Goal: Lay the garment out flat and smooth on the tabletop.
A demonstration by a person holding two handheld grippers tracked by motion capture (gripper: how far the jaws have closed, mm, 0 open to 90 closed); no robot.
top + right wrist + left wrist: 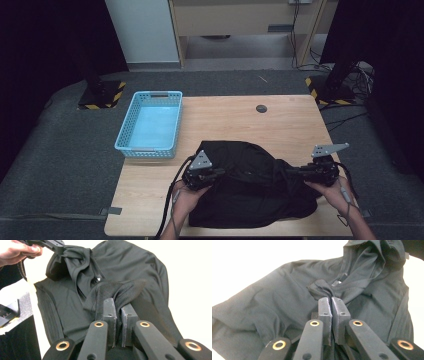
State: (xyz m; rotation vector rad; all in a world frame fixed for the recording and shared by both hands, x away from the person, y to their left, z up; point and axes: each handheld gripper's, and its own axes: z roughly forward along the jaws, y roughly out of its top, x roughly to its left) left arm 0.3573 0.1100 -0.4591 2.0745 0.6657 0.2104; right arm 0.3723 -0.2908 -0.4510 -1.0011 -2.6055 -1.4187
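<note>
Wooden table [150, 187], blue basket [150, 123] at 10 o'clock. A black garment [252, 187] lies at 6 o'clock: soft, light, limp. The 2 grippers, left [216, 174] and right [290, 171], each pinch a fabric fold; edges or seams likely grip best.

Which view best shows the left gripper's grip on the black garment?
The left gripper view: the left gripper is shut on a bunched fold of the black garment. The high view gives only its body from above. The right gripper view catches it far off, top left, fabric hanging from it.
</note>
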